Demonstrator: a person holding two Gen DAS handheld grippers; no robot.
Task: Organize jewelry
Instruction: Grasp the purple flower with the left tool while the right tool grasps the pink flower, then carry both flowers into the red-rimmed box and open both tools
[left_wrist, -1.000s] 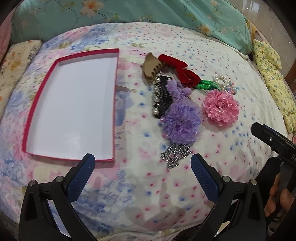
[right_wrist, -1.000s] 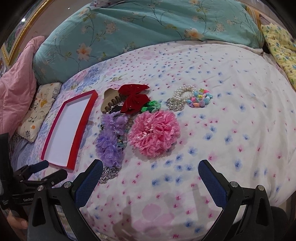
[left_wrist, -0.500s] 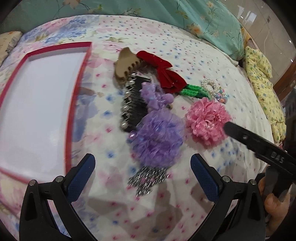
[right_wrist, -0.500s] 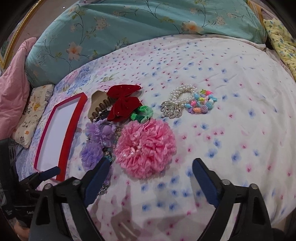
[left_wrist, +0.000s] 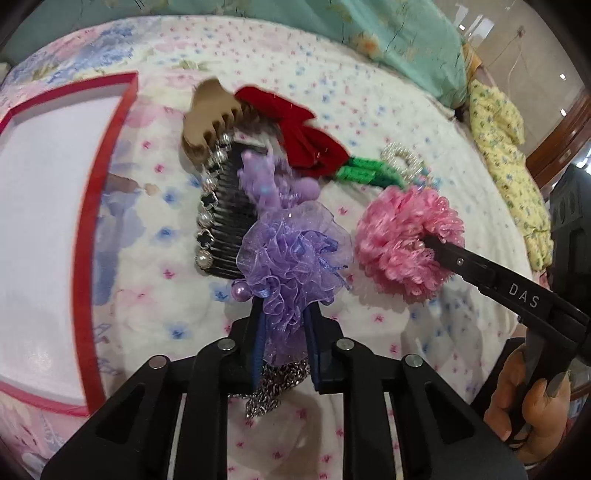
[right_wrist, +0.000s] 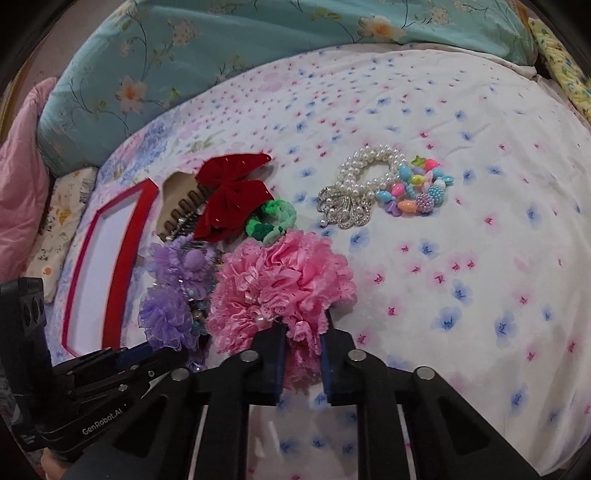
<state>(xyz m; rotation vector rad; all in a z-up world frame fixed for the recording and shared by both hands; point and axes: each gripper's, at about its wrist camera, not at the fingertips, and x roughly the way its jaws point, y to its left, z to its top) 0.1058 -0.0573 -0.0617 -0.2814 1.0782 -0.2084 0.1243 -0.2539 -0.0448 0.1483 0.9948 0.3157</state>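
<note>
On the bed, left wrist view: my left gripper (left_wrist: 284, 343) has its jaws closing on the purple scrunchie (left_wrist: 293, 258), the frill pinched between the pads.
Under it: silver chain (left_wrist: 275, 384) and black comb (left_wrist: 225, 218) lie touching the purple frill.
Box: red-rimmed box (left_wrist: 88, 266) sits to the left, white floor bare where I can see it.
Risk, left: I judge the chain may snag in the frill and ride up with it, then drop short of the box.
Right wrist view: my right gripper (right_wrist: 299, 363) has its jaws closing on the pink scrunchie (right_wrist: 280, 291), lace between the pads.
Neighbours: green hair tie (right_wrist: 271, 219) touches the pink lace; pearl bracelet (right_wrist: 369, 166) lies apart.
Risk, right: grip is on loose edge lace only; it could slip, or drag the green tie along.
</note>
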